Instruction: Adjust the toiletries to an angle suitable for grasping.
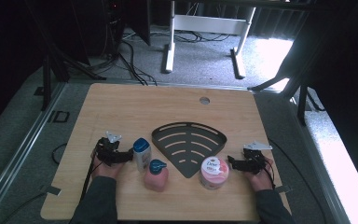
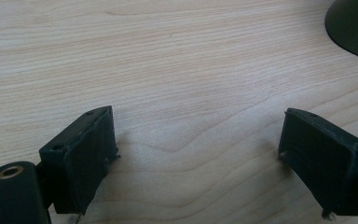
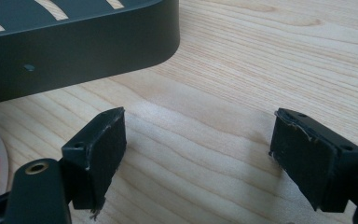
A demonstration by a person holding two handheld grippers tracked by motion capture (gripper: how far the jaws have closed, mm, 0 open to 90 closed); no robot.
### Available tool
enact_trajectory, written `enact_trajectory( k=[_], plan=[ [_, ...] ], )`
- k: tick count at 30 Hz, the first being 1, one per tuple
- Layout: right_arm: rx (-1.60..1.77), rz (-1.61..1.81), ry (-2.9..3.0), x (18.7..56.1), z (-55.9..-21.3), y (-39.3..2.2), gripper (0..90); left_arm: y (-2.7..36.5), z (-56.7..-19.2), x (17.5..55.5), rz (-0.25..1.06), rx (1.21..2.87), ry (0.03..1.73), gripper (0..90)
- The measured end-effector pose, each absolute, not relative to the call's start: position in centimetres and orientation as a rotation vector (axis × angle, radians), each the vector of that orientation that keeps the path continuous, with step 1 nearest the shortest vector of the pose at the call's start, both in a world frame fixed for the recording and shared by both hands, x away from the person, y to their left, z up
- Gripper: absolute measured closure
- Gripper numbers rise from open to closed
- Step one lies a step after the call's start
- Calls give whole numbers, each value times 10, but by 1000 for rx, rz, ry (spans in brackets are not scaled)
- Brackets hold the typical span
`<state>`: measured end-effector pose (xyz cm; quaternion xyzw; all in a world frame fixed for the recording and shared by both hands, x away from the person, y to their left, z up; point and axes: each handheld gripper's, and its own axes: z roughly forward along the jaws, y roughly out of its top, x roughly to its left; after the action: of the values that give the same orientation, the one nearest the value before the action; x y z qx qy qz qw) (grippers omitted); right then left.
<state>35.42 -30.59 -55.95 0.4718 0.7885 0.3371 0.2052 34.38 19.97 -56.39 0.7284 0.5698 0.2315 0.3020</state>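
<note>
the pale wooden bench has a wide bare stretch across its far half, up to a small round hole near the far edge; the things sit toward the near edge, with open wood to the left of the left gripper and to the right of the right one.

the left gripper lies low over the bench, its jaws spread wide with nothing between them; in the left gripper view only bare wood lies between the pads. it points toward the white bottle with a dark blue cap, just beside it, not gripping it. that bottle's long axis runs from near to far, cap toward the far side. a pink bottle with a blue cap is just beside it, nearer the front edge.

the right gripper is likewise wide open and empty, aimed at the round pink and white jar, close to it but apart. the dark fan-shaped slotted metal rack lies flat between the two sides, its tip toward the near edge.
</note>
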Motion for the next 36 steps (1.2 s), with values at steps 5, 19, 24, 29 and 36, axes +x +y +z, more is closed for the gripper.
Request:
enact_trajectory(
  k=[5,19,24,29,36],
  plan=[
    [1313,942,2199,355,-560,-305,178,200,-564,344,613,1931,1511,113],
    [1314,943,2199,355,-560,-305,178,201,-547,328,545,2000,1401,776],
    [1314,942,2199,355,-560,-305,178,200,-544,321,486,2003,1355,900],
    [1314,943,2199,355,-560,-305,178,191,-540,308,460,2029,1314,900],
    [1314,943,2199,355,-560,-305,178,185,-538,294,434,2043,1285,900]
  ],
)
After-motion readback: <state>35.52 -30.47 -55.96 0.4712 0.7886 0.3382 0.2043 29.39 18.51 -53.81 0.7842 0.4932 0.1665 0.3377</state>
